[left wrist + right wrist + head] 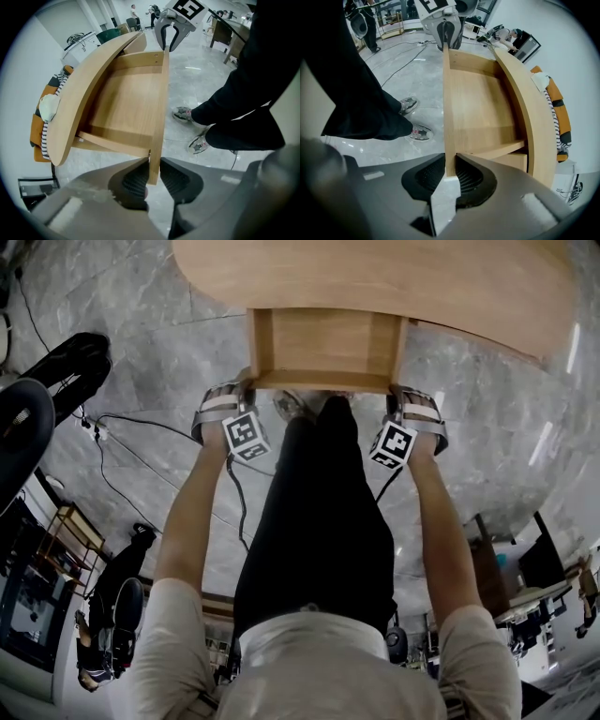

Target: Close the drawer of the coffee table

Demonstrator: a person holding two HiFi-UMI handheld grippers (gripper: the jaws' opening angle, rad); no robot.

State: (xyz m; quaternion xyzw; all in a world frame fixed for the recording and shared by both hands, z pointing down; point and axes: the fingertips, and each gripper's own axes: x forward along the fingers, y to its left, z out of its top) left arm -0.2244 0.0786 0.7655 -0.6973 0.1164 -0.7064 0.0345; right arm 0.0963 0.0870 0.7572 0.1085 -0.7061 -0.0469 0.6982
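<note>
Drawer [323,345] is open, pulled out from under the wooden coffee table [394,273] toward the person's legs [319,512]. Left claw [153,180] clamps one end of the drawer's front board and right claw [450,176] the other end. Ribbed pads press the board from both faces.

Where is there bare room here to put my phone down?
The drawer is bare between its side walls, and the tabletop behind it shows nothing on it. It is crowded at the front panel: the left gripper and right gripper clamp its ends, with the person's legs between.
</note>
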